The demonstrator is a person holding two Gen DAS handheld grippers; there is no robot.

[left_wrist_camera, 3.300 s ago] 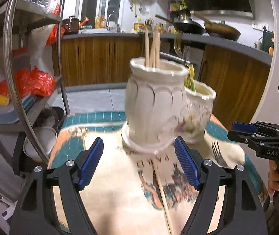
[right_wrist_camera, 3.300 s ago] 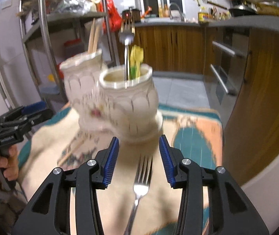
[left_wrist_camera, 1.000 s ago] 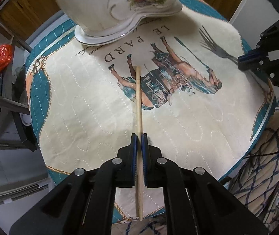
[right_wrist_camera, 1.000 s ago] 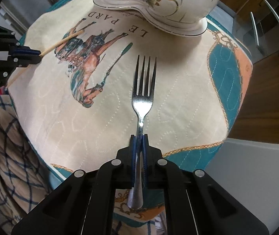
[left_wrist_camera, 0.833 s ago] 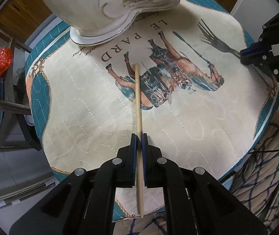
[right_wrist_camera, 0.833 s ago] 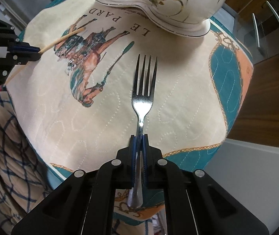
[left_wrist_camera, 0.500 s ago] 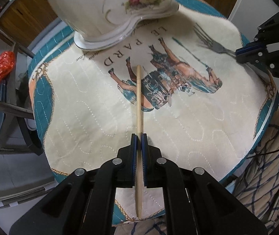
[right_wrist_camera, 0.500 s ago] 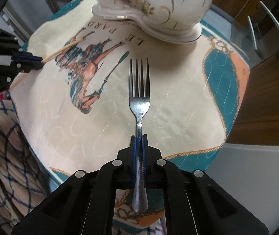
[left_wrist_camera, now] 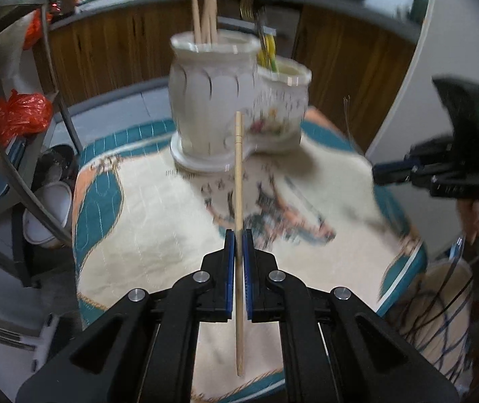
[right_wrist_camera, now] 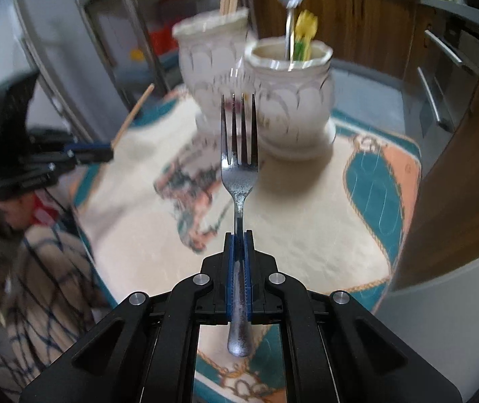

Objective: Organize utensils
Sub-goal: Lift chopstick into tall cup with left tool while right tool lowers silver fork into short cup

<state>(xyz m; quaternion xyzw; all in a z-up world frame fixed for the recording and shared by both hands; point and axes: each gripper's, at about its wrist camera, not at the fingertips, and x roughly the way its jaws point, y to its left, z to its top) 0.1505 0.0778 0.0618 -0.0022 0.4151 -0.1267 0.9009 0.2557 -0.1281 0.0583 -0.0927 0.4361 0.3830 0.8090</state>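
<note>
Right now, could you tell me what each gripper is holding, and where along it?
Left gripper: chopstick, near its lower end. Right gripper: fork, by the handle.

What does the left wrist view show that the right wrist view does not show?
Only the left wrist view: the left gripper shut on the chopstick from close, and a white bucket on the floor. Only the right wrist view: the right gripper shut on the fork from close, and oven handles. Both: the two-part ceramic holder and the quilted cloth.
</note>
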